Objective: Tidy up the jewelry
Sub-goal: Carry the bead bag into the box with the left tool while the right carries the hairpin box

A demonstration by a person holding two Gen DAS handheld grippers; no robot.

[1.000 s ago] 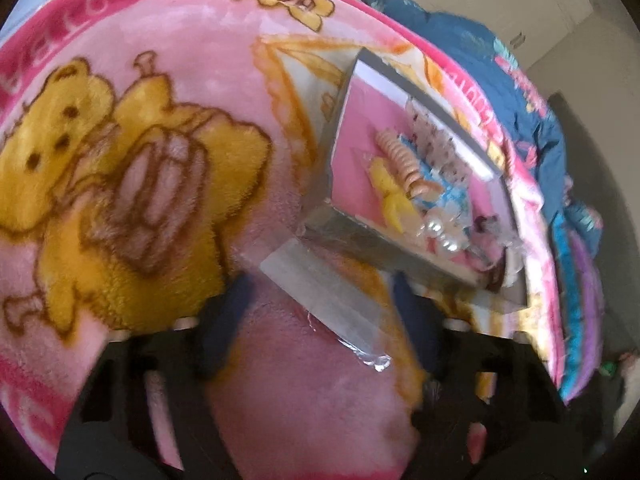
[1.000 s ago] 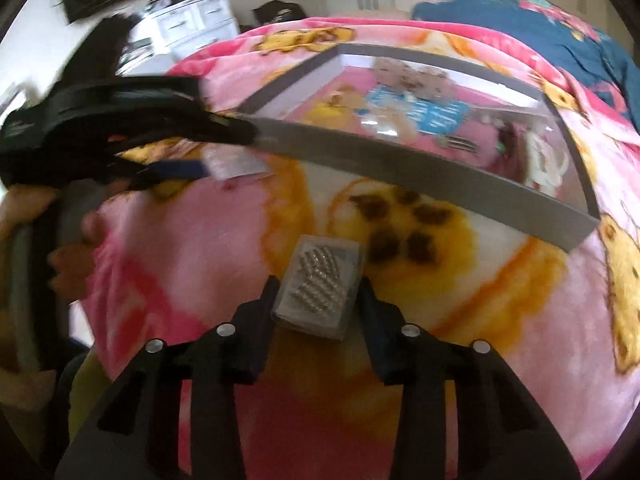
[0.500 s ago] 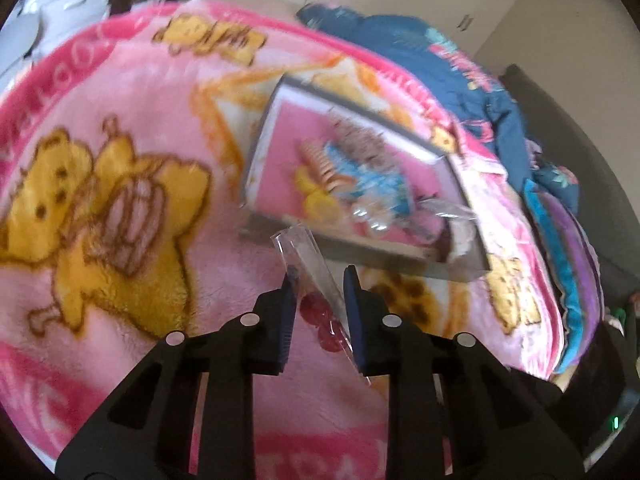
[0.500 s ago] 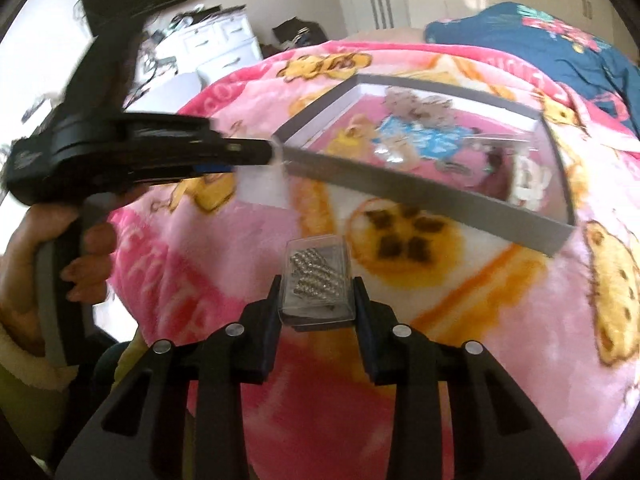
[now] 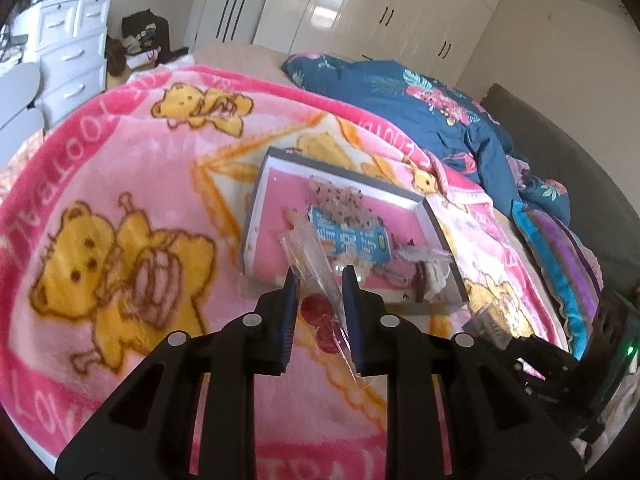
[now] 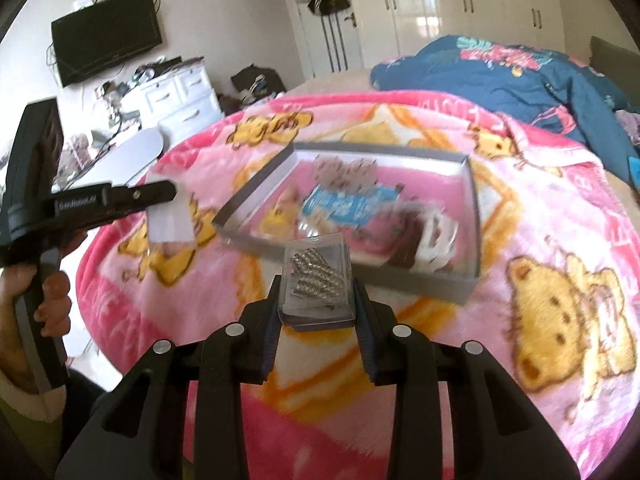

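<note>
We've got the left gripper [image 5: 320, 288] clamped on a clear sachet [image 5: 316, 280] w/ red beads, right gripper [image 6: 316, 292] clamped on a small earring case [image 6: 317, 280]. Both held up off the blanket [image 5: 140, 168], just short of the grey tray [image 6: 474, 216], prob. to drop in w/ the other jewelry.

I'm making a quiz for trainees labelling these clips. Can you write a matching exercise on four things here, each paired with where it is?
Things:
1. clear plastic bag with red beads
2. clear plastic case of silver pieces
3. blue printed card
4. dark blue floral quilt

Places:
A. inside the grey shallow box
B. between the left tool fingers
C. beyond the pink bear blanket
D. between the right tool fingers

Pairs: 1-B, 2-D, 3-A, 4-C
</note>
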